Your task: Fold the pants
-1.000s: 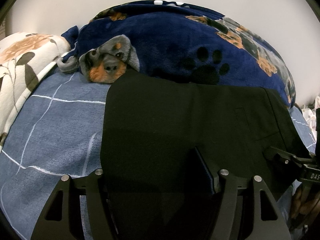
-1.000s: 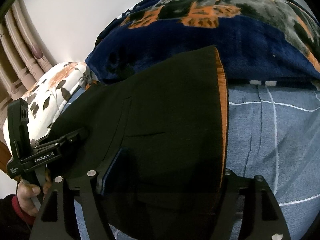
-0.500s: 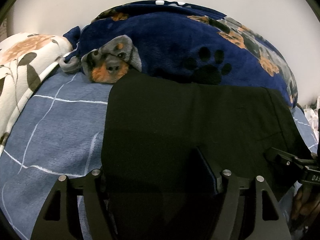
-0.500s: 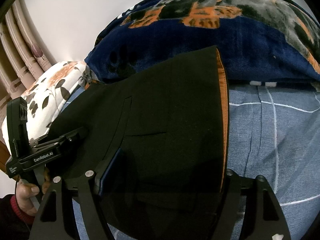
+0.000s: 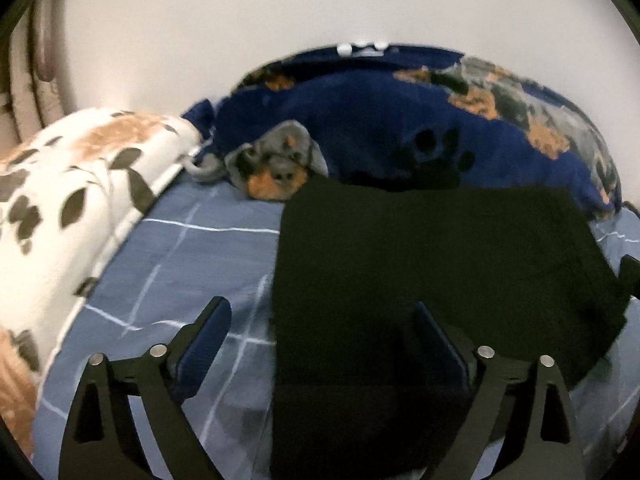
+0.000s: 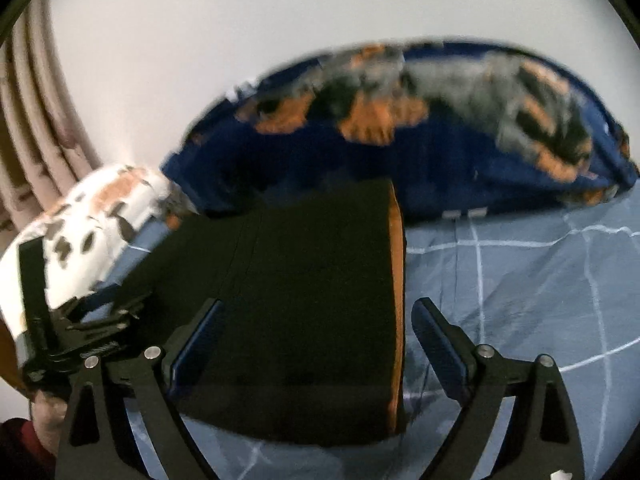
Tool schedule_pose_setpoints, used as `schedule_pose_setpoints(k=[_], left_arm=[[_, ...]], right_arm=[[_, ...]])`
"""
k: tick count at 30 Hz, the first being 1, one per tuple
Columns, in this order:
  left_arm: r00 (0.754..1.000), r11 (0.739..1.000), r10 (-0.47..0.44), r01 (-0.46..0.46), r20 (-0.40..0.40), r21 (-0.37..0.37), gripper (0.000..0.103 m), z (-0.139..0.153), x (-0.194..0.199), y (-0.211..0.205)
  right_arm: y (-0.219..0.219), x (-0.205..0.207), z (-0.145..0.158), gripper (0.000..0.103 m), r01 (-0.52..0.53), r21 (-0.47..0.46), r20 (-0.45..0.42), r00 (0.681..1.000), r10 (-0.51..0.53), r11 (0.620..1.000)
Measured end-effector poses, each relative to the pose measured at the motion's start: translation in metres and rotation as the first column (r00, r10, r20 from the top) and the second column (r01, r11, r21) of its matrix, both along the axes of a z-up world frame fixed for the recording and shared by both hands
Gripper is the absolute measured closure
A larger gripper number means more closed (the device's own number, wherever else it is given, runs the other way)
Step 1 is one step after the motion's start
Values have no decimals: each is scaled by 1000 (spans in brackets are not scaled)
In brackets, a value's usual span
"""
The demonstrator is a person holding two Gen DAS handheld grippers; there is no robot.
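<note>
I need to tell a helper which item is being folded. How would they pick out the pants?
On the blue checked bedsheet, before the navy dog-print blanket, lies a flat dark slab. Those are the pants: plain black, unpatterned, with an orange edge.

The pants (image 5: 440,264) are a matt black woven cloth with an orange lining strip (image 6: 397,280) along one edge. The bedsheet (image 5: 192,256) under them looks like soft, slightly napped blue cloth with thin white lines. At the far side, the navy blanket (image 5: 360,120) is plush fleece, and the floral quilt (image 5: 80,184) on the left is smooth white cotton-like cloth. The gripper fingers (image 6: 192,344) are matt black plastic with shiny metal pins and blue pads. The wall (image 5: 280,20) is smooth and matt.
</note>
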State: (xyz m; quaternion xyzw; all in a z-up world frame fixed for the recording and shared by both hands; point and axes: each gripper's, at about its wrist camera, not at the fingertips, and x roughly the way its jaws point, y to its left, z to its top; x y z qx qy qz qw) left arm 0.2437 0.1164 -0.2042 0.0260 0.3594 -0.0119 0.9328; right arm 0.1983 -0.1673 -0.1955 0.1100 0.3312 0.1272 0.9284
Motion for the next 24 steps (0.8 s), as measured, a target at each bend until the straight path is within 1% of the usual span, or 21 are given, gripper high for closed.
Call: schedule_pose_setpoints(k=[2, 4, 8, 10, 13, 16, 19, 21, 24], left_arm=[[1000, 999, 21, -21, 21, 32, 9, 14, -12, -3], [998, 998, 13, -16, 53, 57, 9, 30, -25, -7], [990, 998, -12, 2, 141, 69, 1, 67, -58, -18], [983, 997, -18, 5, 184, 71, 0, 84, -76, -20], [973, 997, -27, 12, 227, 70, 0, 109, -96, -26], [963, 999, -21, 9, 270, 49, 0, 134, -116, -27], [947, 999, -32, 36, 319, -7, 0, 157, -134, -24], [942, 998, -46, 59, 331, -27, 0, 170, -143, -23], [941, 998, -50, 64, 335, -30, 0, 183, -152, -27]], right_arm=[[3, -17, 10, 9, -26, -8, 22, 999, 26, 1000], [3, -33, 18, 8, -39, -6, 31, 999, 39, 999], [-4, -59, 28, 7, -33, 35, 35, 999, 32, 999], [-5, -70, 34, 7, -28, 44, 38, 999, 26, 999], [-7, -87, 46, 6, -28, 46, 56, 998, 25, 999], [-8, -105, 57, 6, -32, 40, 79, 996, 29, 999], [-10, -118, 68, 5, -34, 39, 103, 994, 30, 999], [-11, -124, 73, 5, -35, 41, 113, 993, 30, 999], [-11, -133, 80, 5, -40, 34, 131, 991, 35, 999]])
